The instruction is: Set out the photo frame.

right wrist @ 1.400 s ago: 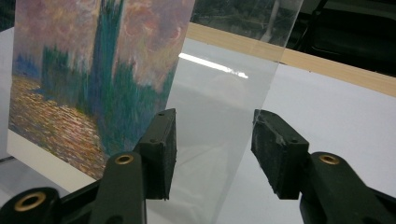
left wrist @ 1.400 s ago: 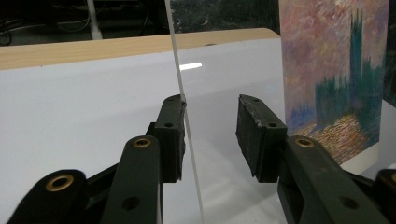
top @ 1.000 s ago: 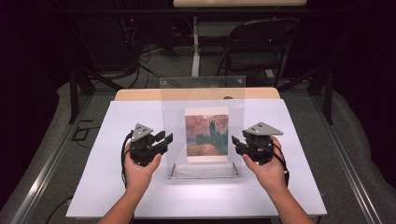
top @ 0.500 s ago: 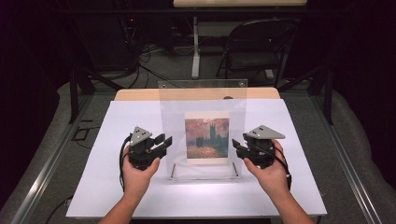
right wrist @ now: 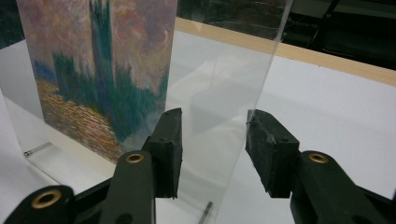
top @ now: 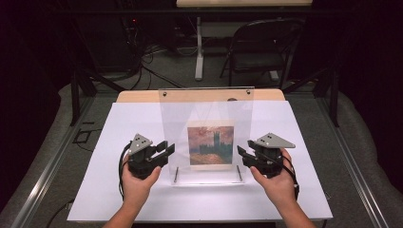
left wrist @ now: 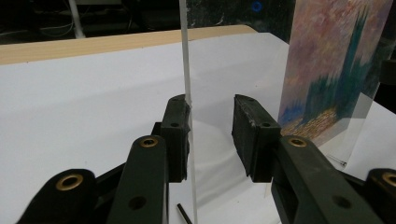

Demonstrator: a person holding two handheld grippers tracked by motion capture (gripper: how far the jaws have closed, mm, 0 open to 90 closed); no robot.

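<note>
The white table [top: 119,142] is lit brightly from above, while the room behind it is left very dark. Soft shadows are cast under the hands. Pale glare is seen on the clear panel [top: 206,107]. In both gripper views the near black jaws are a little blurred, and the painted picture [right wrist: 93,60] looks soft.

One clear acrylic frame [top: 206,118] holding one painted print [top: 210,145], two grippers (one per hand), two hands, one table [top: 119,123], one chair [top: 259,45].
</note>
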